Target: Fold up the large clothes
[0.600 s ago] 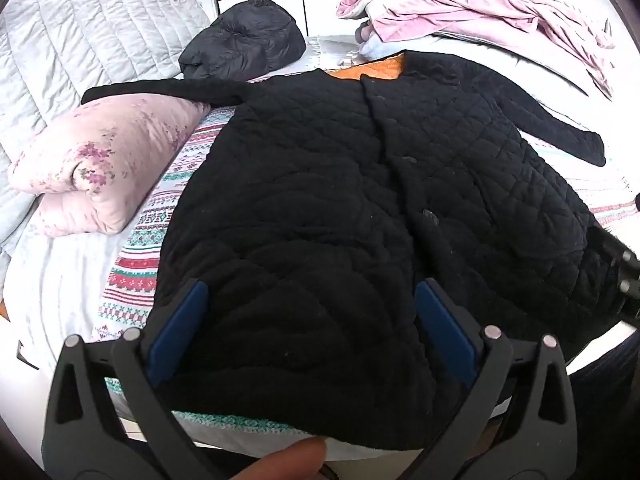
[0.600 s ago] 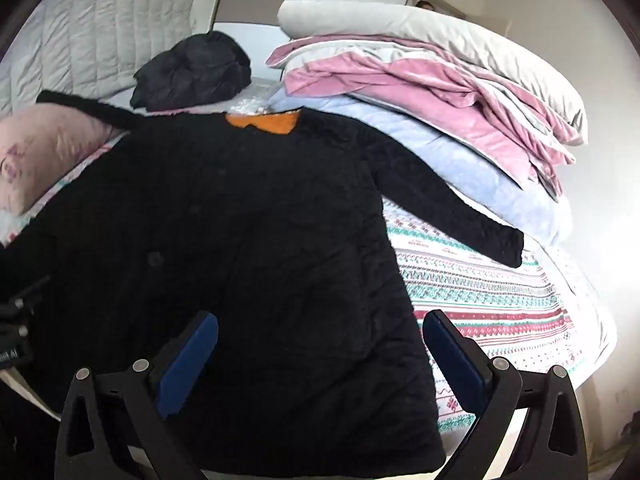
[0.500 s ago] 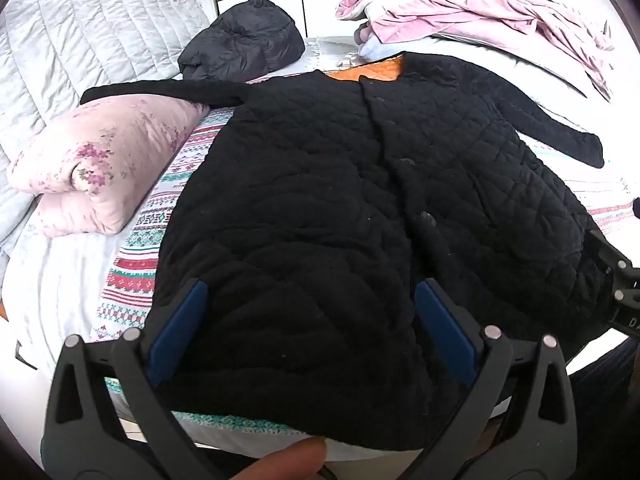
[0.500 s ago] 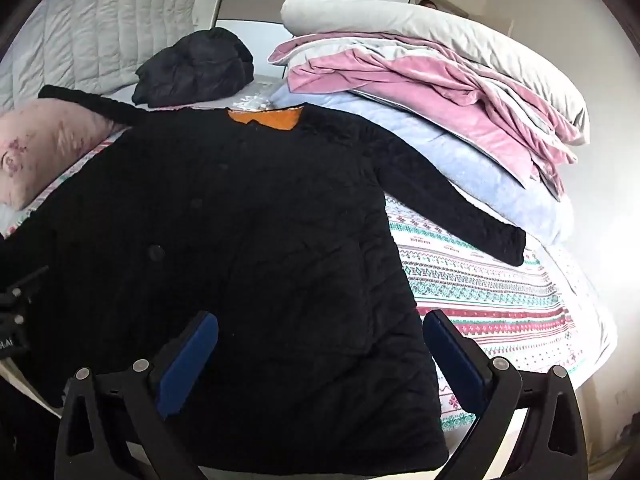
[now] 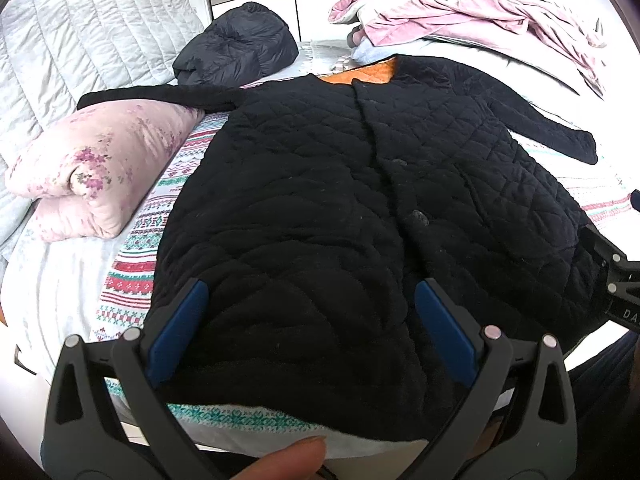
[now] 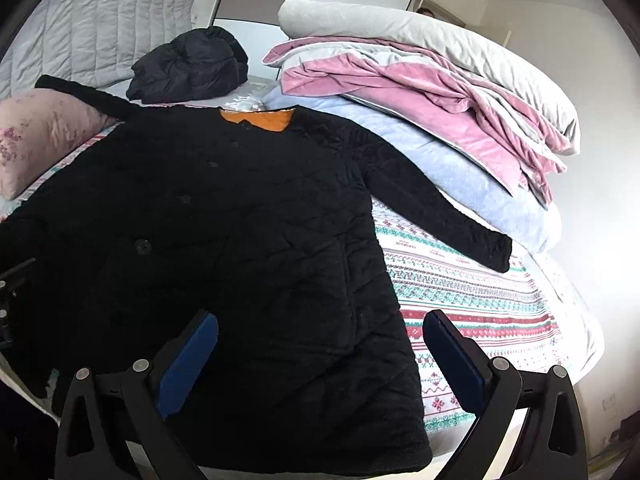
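On the patterned bedspread (image 6: pixel 472 300) a black quilted coat (image 5: pixel 340 220) lies spread flat, front up, buttoned down the middle, with orange lining (image 6: pixel 258 119) showing at the neck. One sleeve of the coat runs out over a pink floral pillow (image 5: pixel 100 168) beside it; the other sleeve (image 6: pixel 440 208) stretches across the bedspread toward a pile of bedding (image 6: pixel 420 92) in pink, grey and pale blue. Beyond the coat's collar sits a bundled dark puffer jacket (image 5: pixel 240 48), close to the collar, and behind that a grey quilted headboard (image 5: pixel 92 36).

The left gripper (image 5: pixel 310 320) hangs over the lower part of the coat near its hem, blue-padded jaws spread wide with nothing between them. The right gripper (image 6: pixel 318 356) hangs over the coat's lower corner on the bedding side, its jaws likewise released and empty, one finger over the coat and the other over the bedspread. A fingertip (image 5: pixel 288 460) shows below the coat's hem in the left wrist view.
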